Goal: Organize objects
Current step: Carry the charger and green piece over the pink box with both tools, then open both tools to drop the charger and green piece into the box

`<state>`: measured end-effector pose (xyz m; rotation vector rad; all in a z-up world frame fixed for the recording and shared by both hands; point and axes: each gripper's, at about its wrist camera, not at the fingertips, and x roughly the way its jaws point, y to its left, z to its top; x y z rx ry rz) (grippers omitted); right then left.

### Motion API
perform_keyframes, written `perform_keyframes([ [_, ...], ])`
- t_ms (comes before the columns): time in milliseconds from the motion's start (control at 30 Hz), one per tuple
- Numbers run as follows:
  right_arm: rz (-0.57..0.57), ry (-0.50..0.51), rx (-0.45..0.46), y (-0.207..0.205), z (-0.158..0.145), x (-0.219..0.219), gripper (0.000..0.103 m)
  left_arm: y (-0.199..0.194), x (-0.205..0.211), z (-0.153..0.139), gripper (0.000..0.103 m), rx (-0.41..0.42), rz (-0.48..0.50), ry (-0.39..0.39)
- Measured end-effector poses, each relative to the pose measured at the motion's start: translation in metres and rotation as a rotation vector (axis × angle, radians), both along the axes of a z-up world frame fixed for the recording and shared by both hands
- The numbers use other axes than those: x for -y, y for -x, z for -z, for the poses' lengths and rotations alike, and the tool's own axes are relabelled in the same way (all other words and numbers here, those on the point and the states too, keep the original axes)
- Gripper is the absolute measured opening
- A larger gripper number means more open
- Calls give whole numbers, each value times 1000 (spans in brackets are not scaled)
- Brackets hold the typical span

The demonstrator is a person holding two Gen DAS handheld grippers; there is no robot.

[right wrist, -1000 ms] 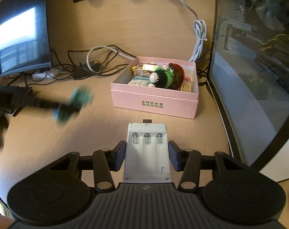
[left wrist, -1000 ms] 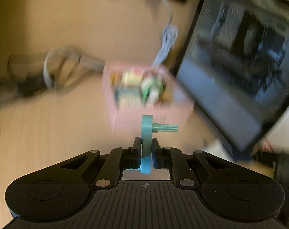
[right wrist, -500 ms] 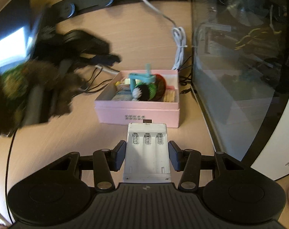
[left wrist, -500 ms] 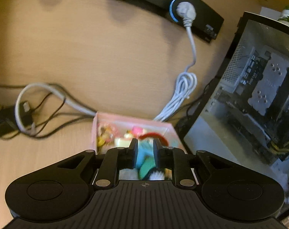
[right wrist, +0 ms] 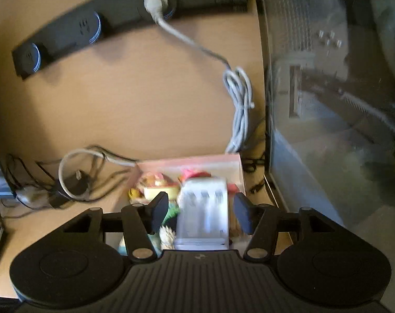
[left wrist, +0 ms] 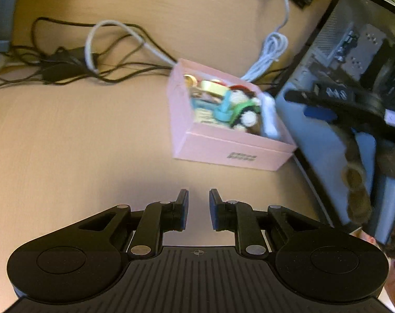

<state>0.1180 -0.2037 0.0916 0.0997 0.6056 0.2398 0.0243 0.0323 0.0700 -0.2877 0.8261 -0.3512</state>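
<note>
A pink box (left wrist: 223,151) of small toys and trinkets sits on the wooden desk beside a glass-sided computer case. A teal gear piece (left wrist: 223,109) lies inside it among the toys. My left gripper (left wrist: 198,195) hovers over bare desk in front of the box, its jaws a narrow gap apart with nothing between them. My right gripper (right wrist: 201,206) hangs over the box (right wrist: 197,160), jaws opening. A white battery holder (right wrist: 202,208) is between them, with a gap at each pad. In the left wrist view this holder (left wrist: 269,114) rests at the box's right end.
A tangle of black and white cables (left wrist: 80,60) lies behind and left of the box, with a coiled white cord (right wrist: 239,99) running up to a black power strip (right wrist: 93,26). The computer case (right wrist: 327,78) walls off the right. A fuzzy sleeve (left wrist: 359,182) shows at right.
My left gripper let go of the teal gear, which now lies in the box, and drew back down. My right gripper carried the battery holder forward over the box and its jaws widened.
</note>
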Motion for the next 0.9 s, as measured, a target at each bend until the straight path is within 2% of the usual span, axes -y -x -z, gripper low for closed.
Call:
perform_keyframes([
  [67,-31,7,-7,16,9,0,56,-2,-8,1,19,-6,-34,-2],
  [167,-61,91,-10,46,29,0,57,-11,-10,-1,19,-1,-62,-5],
  [233,-69,137,-27,59,41,3,57,-19,-3,-8,19,24,-50,-15],
  [367,-37,141,-67,64,53,16,57,-46,20,-25,19,88,-15,-61],
  [467,-7,155,-60,60,54,21,57,-74,36,-31,19,114,-18,-108],
  [533,3,172,-55,55,57,22,57,-96,47,-28,19,95,-2,-149],
  [600,7,198,-55,48,61,21,57,-117,60,-19,20,44,-7,-248],
  [633,5,211,-54,43,62,20,57,-125,64,-13,28,12,-20,-298],
  [700,-4,248,-46,35,67,15,57,-135,66,-2,41,-48,-37,-328],
  [833,-61,291,-44,18,74,2,56,-129,49,2,74,-70,-130,-307],
  [900,-81,296,-31,15,74,-7,57,-122,37,2,75,-61,-178,-295],
])
